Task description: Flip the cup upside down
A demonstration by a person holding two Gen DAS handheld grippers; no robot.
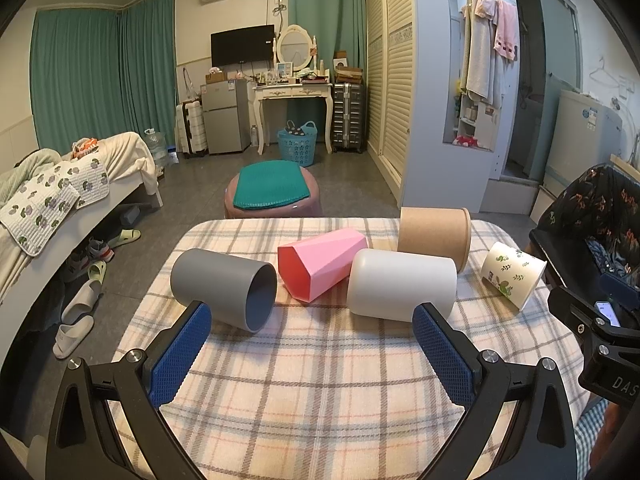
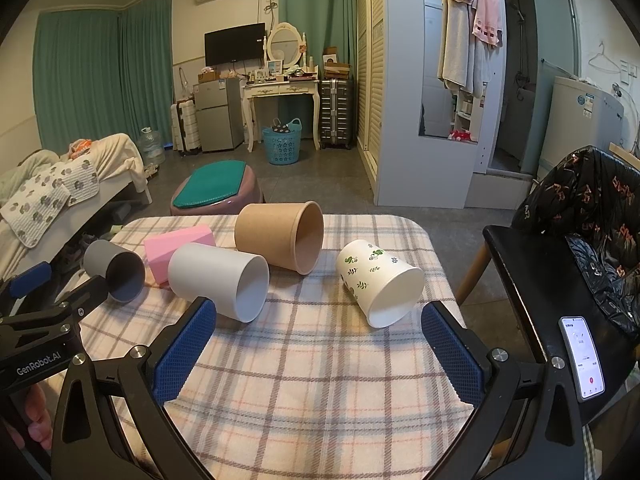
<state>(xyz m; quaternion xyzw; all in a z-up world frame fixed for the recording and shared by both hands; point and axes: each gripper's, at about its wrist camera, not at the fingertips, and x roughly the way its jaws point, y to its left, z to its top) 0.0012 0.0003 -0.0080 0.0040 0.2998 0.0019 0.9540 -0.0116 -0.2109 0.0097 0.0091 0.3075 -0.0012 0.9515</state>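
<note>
Several cups lie on their sides on the plaid-covered table (image 1: 320,380). From left: a grey cup (image 1: 224,286) (image 2: 114,270), a pink faceted cup (image 1: 322,262) (image 2: 178,246), a white cup (image 1: 400,284) (image 2: 220,280), a brown paper cup (image 1: 434,236) (image 2: 280,236), and a leaf-print paper cup (image 1: 512,272) (image 2: 380,284). My left gripper (image 1: 312,316) is open and empty, just short of the grey and white cups. My right gripper (image 2: 320,316) is open and empty, its fingertips near the white and leaf-print cups.
A black chair (image 2: 560,280) with a dark patterned cloth and a phone (image 2: 582,356) stands right of the table. A purple stool with a green cushion (image 1: 272,192) sits beyond the far edge. A bed (image 1: 60,208) lies at the left.
</note>
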